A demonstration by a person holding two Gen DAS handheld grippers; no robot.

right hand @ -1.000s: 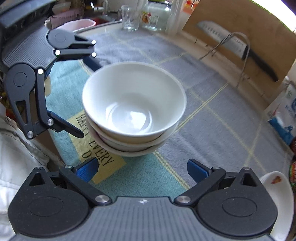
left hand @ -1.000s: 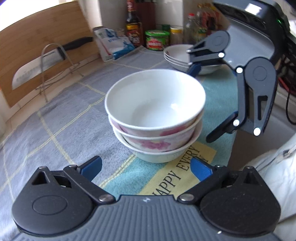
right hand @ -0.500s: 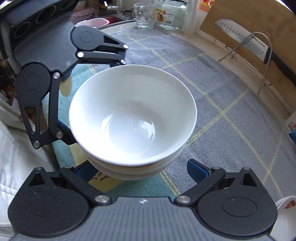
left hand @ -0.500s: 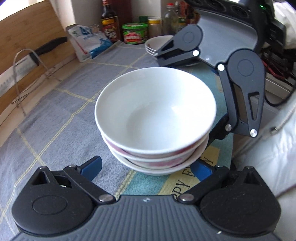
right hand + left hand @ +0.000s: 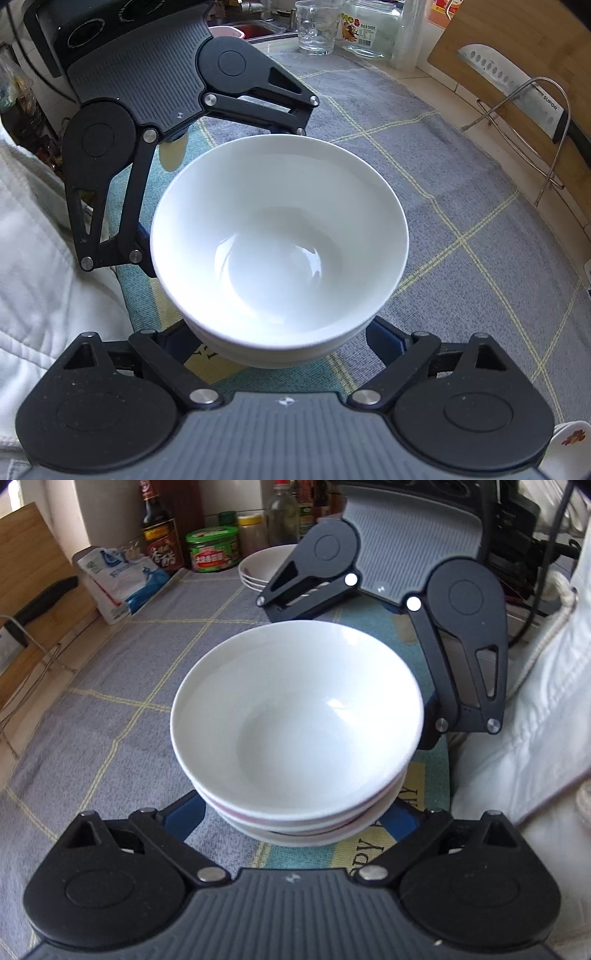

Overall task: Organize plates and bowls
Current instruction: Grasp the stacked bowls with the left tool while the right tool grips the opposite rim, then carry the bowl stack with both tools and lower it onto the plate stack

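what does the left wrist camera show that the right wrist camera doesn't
Only the left wrist view shows the sauce bottle, the green-lidded jar, the blue-and-white bag and the stack of plates. Only the right wrist view shows the drinking glass and the cleaver blade in its wire rack. Both show the stacked bowls on the grey checked cloth, with the left tongs and right tongs spread wide around the stack from opposite sides.

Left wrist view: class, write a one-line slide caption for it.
Both grippers, left and right, flank a stack of white bowls on the grey checked cloth, plates waiting behind.
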